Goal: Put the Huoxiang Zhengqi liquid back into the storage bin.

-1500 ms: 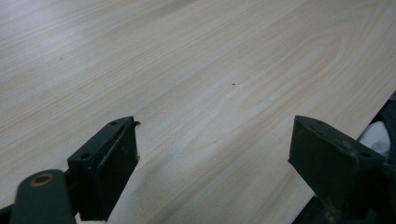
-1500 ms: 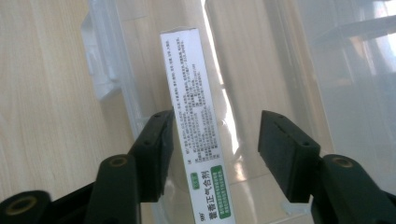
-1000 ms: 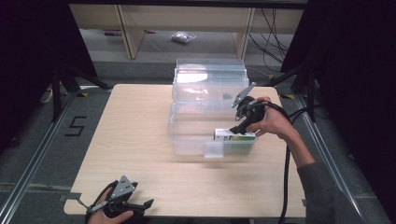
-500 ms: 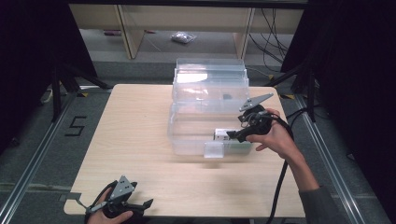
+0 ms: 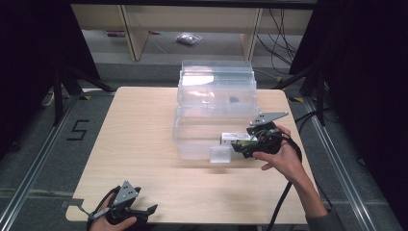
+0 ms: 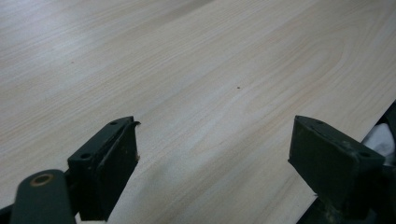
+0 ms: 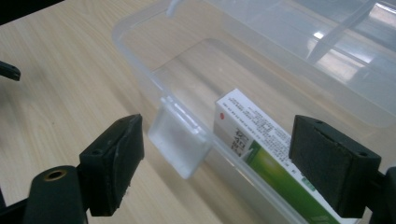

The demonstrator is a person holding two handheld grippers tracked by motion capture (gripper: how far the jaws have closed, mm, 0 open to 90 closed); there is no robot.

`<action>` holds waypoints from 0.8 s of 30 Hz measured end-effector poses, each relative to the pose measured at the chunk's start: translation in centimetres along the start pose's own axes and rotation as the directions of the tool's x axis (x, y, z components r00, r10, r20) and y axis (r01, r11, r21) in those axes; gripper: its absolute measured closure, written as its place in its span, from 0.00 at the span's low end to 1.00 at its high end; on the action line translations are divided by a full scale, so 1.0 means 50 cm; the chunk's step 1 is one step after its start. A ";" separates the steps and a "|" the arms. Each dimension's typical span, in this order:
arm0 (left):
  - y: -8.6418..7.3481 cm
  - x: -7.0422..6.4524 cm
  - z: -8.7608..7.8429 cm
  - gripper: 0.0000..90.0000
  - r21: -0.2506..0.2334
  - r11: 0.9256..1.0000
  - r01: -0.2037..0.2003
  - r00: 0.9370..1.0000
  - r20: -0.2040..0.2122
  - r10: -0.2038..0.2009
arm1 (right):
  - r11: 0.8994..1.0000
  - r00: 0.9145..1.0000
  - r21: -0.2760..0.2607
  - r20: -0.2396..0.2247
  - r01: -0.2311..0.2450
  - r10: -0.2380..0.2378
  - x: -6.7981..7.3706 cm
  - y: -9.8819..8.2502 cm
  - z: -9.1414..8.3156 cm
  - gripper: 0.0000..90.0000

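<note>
Centrally in the high view, a pale wooden table (image 5: 144, 144), bare across its left half. On it, above centre, a clear plastic bin (image 5: 202, 139), lid (image 5: 216, 79) swung open toward the upper frame, a small latch tab (image 5: 220, 155) hanging off the near wall. Inside the bin, against that near wall at centre right, a white-and-green box (image 5: 233, 138); in the right gripper view, same box (image 7: 261, 149) lying flat, long axis running from frame centre down to lower right, along the wall, white printed end toward the latch (image 7: 180, 142).

Probably light, stiff cardboard, smooth-faced and a little crushable; best taken across the narrow width near mid-length, with modest squeeze. Thin bin wall likely to flex if knocked.

At centre right, right gripper (image 5: 245, 144) held over the bin's near edge; jaws wide apart, holding nothing, box end and latch showing between them (image 7: 215, 172). At lower left, left gripper (image 5: 144, 211) low at the table edge, jaws likewise spread (image 6: 212, 163) over bare wood.
</note>
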State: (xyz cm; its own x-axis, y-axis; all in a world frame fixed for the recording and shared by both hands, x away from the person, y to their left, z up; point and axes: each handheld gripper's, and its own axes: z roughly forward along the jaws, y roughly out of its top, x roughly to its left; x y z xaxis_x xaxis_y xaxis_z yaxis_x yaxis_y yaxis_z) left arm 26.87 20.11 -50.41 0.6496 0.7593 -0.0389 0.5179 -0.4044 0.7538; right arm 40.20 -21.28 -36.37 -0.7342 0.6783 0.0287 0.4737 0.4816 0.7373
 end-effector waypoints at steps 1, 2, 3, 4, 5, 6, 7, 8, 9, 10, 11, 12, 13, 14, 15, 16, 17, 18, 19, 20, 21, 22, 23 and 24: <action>0.001 0.002 -0.001 0.17 0.010 1.000 -0.007 1.000 0.010 0.007 | 1.000 1.000 0.000 -0.005 -0.001 0.001 0.006 -0.004 -0.003 0.21; 0.001 0.000 -0.001 0.17 -0.004 1.000 0.010 1.000 0.021 -0.009 | 1.000 1.000 -0.003 -0.005 -0.010 0.010 0.009 -0.006 -0.004 0.21; 0.001 0.000 -0.001 0.17 -0.007 1.000 0.011 1.000 0.019 -0.011 | 1.000 1.000 -0.013 -0.006 0.015 -0.015 0.013 -0.011 -0.003 0.21; 0.001 0.000 -0.002 0.17 -0.007 1.000 0.013 1.000 0.018 -0.013 | 1.000 1.000 -0.005 -0.002 0.011 -0.011 0.017 -0.013 -0.006 0.21; 0.001 0.000 -0.002 0.17 -0.008 1.000 0.015 1.000 0.020 -0.015 | 1.000 1.000 -0.017 0.000 0.007 -0.007 0.020 -0.016 -0.005 0.21; 0.001 0.000 -0.002 0.16 -0.008 1.000 0.014 1.000 0.019 -0.014 | 0.999 1.000 -0.022 -0.001 0.028 -0.028 0.021 -0.019 -0.005 0.21; 0.000 0.000 -0.002 0.16 -0.007 1.000 0.013 1.000 0.017 -0.013 | 1.000 1.000 -0.020 -0.001 0.008 -0.008 0.025 -0.023 -0.006 0.21; 0.000 0.000 -0.002 0.16 -0.007 1.000 0.013 1.000 0.016 -0.013 | 1.000 1.000 -0.019 0.001 -0.009 0.009 0.029 -0.026 -0.007 0.21; 0.000 0.001 -0.003 0.17 0.000 1.000 0.004 1.000 0.016 -0.004 | 0.999 1.000 -0.028 0.007 0.020 -0.020 0.027 -0.030 -0.004 0.21; 0.001 0.000 -0.004 0.17 0.001 1.000 0.002 1.000 0.015 -0.002 | 1.000 1.000 -0.021 0.008 -0.007 0.008 0.034 -0.033 -0.004 0.21; 0.001 0.000 -0.005 0.17 0.001 1.000 -0.001 1.000 0.013 0.001 | 0.999 1.000 -0.027 0.014 0.019 -0.019 0.031 -0.036 -0.002 0.21; 0.002 0.002 -0.007 0.17 0.016 1.000 -0.013 1.000 0.008 0.013 | 1.000 1.000 -0.024 0.011 0.020 -0.020 0.032 -0.039 -0.001 0.21; 0.001 0.001 -0.006 0.16 0.011 1.000 -0.008 1.000 0.003 0.008 | 1.000 1.000 -0.015 0.012 -0.001 0.001 0.037 -0.043 -0.001 0.21; 0.001 -0.001 -0.006 0.17 0.000 1.000 -0.007 1.000 -0.003 0.007 | 1.000 1.000 -0.020 0.015 0.011 -0.011 0.039 -0.046 0.000 0.21; 0.000 -0.001 -0.006 0.16 -0.005 1.000 -0.006 1.000 -0.002 0.006 | 1.000 1.000 -0.020 0.010 0.000 0.000 0.044 -0.050 0.001 0.21; 0.000 -0.003 -0.008 0.17 -0.001 1.000 0.000 1.000 0.005 0.000 | 1.000 1.000 -0.019 0.016 -0.010 0.010 0.047 -0.053 0.002 0.21; -0.001 -0.004 -0.008 0.17 -0.008 1.000 0.005 1.000 0.000 -0.005 | 1.000 1.000 -0.021 0.007 0.000 0.001 0.052 -0.059 0.005 0.21; 0.000 -0.004 -0.010 0.17 0.006 1.000 0.005 1.000 -0.015 -0.005 | 1.000 1.000 -0.030 0.006 0.004 -0.003 0.053 -0.061 0.008 0.21; -0.001 -0.005 -0.009 0.17 -0.008 1.000 0.007 1.000 -0.012 -0.008 | 1.000 1.000 -0.029 0.013 0.002 -0.002 0.057 -0.065 0.010 0.21; 0.000 -0.005 -0.011 0.17 -0.010 1.000 0.008 1.000 0.000 -0.008 | 1.000 1.000 -0.024 0.021 0.009 -0.009 0.057 -0.068 0.011 0.21; -0.002 -0.006 -0.011 0.16 -0.022 1.000 0.011 1.000 -0.005 -0.012 | 1.000 1.000 -0.027 0.018 -0.005 0.006 0.063 -0.072 0.014 0.21; -0.002 -0.005 -0.012 0.17 -0.020 1.000 0.004 1.000 -0.010 -0.004 | 1.000 1.000 -0.026 0.019 -0.013 0.014 0.064 -0.074 0.015 0.21; -0.003 -0.004 -0.011 0.17 -0.022 1.000 0.001 1.000 -0.019 -0.002 | 1.000 1.000 -0.023 0.017 -0.002 0.002 0.064 -0.077 0.017 0.21; -0.003 -0.005 -0.013 0.17 -0.024 1.000 0.008 1.000 -0.019 -0.008 | 1.000 1.000 -0.015 0.019 -0.007 0.007 0.067 -0.080 0.018 0.21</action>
State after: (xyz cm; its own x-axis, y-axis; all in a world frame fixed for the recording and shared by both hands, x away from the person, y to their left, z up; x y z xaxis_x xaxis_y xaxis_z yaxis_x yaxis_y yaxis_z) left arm 26.27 20.28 -50.09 0.6345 0.7722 -0.0326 0.5092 -0.3859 0.7693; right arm 36.28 -20.45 -39.83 -0.7211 0.6925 0.0210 0.4714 0.4682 0.7474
